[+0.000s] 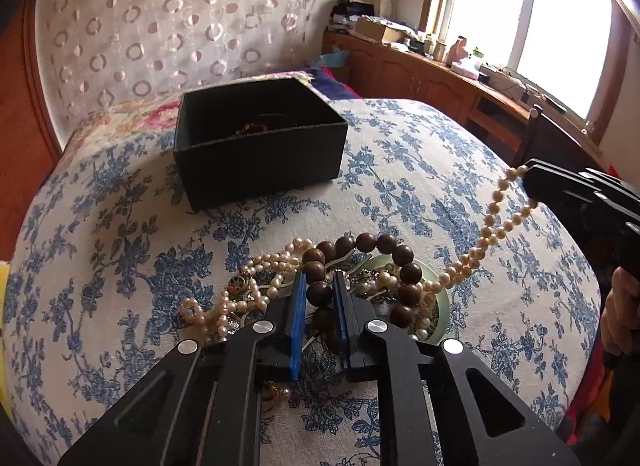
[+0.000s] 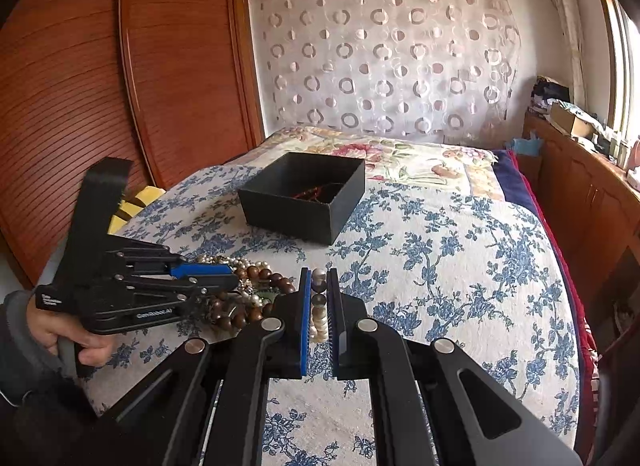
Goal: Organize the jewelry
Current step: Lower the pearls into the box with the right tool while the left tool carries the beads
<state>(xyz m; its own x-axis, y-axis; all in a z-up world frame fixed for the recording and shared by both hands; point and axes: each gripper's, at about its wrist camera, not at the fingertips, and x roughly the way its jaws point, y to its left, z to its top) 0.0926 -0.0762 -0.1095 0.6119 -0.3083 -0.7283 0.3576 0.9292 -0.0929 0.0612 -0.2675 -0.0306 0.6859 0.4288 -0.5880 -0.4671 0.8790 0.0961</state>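
A heap of jewelry (image 1: 256, 286) lies on the blue-flowered bed cover: pearl strands, small metal pieces and a brown wooden bead bracelet (image 1: 376, 244), partly over a pale green round piece (image 1: 440, 306). My left gripper (image 1: 319, 286) is shut on one brown bead of the bracelet, down in the heap. In the right wrist view the left gripper (image 2: 236, 282) reaches in from the left. My right gripper (image 2: 319, 278) is shut on a pearl necklace (image 1: 492, 217), which rises taut from the heap to the right gripper (image 1: 528, 181). An open black box (image 1: 260, 153) stands farther back with something dark red inside.
The bed cover (image 2: 440, 266) stretches wide to the right of the heap. A floral pillow (image 2: 400, 153) and a patterned curtain lie behind the black box (image 2: 296, 217). A wooden wardrobe (image 2: 120, 85) stands left and a cluttered wooden cabinet (image 1: 420, 65) right under the window. Something yellow (image 2: 136, 201) sits at the bed's left edge.
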